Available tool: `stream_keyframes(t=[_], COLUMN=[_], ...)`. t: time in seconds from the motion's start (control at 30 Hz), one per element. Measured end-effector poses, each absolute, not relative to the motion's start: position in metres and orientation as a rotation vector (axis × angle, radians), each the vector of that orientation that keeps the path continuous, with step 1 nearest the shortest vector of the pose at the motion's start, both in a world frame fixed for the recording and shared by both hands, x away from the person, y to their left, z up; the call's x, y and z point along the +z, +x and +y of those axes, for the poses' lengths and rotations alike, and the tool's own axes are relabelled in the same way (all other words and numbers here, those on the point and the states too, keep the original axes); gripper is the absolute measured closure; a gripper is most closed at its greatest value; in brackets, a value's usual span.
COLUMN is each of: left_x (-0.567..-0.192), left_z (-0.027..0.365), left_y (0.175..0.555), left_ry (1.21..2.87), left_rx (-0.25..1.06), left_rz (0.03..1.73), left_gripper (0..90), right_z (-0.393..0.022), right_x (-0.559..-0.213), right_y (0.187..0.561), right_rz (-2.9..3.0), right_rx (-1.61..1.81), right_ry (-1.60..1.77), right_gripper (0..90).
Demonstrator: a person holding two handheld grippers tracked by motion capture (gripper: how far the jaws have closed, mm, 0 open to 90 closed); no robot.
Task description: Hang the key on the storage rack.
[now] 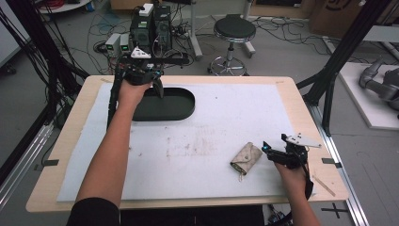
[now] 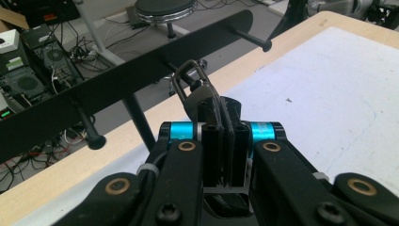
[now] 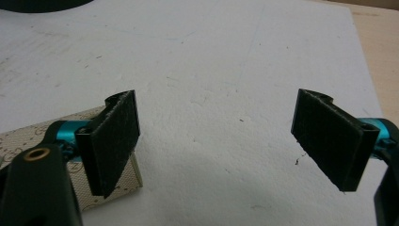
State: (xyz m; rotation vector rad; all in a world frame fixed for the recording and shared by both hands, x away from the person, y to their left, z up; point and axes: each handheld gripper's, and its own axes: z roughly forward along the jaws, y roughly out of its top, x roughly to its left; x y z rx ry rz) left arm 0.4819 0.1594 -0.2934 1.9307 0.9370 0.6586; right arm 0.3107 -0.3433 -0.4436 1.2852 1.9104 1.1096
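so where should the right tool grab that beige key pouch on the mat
Grip the key pouch across its flat body, coming straight down from above. It lies flat on the white mat with a small metal piece trailing from its near end, so its narrow width suits the jaws. The right tool sits open just right of it, so a short shift left should do.

No word, number or brand could be read anywhere. The beige key pouch on the worktop carried a repeating printed pattern, too small and blurred to make out as letters in the high view or the right gripper view.
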Motion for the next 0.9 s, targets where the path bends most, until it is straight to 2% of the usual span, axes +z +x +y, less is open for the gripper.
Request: stream_keyframes(t=[0.67, 0.73, 0.9], left_x=[-0.315, -0.316, -0.319], left_z=[0.145, 0.145, 0.146], left_y=[0.503, 0.504, 0.501], left_ry=[1.945, 1.951, 1.942], left_rx=[0.595, 0.589, 0.564], left_rz=[0.945, 0.947, 0.950], left_gripper=[86.9, 85.5, 74.0], right_z=[-0.344, -0.345, -0.344], right_x=[-0.444, -0.444, -0.444], right_y=[0.311, 0.311, 0.310], right_rz=[1.912, 1.914, 1.912], right_rx=[1.101, 1.103, 1.111], right_ry=[1.288, 1.288, 1.281], right_gripper=[16.2, 16.2, 16.2])
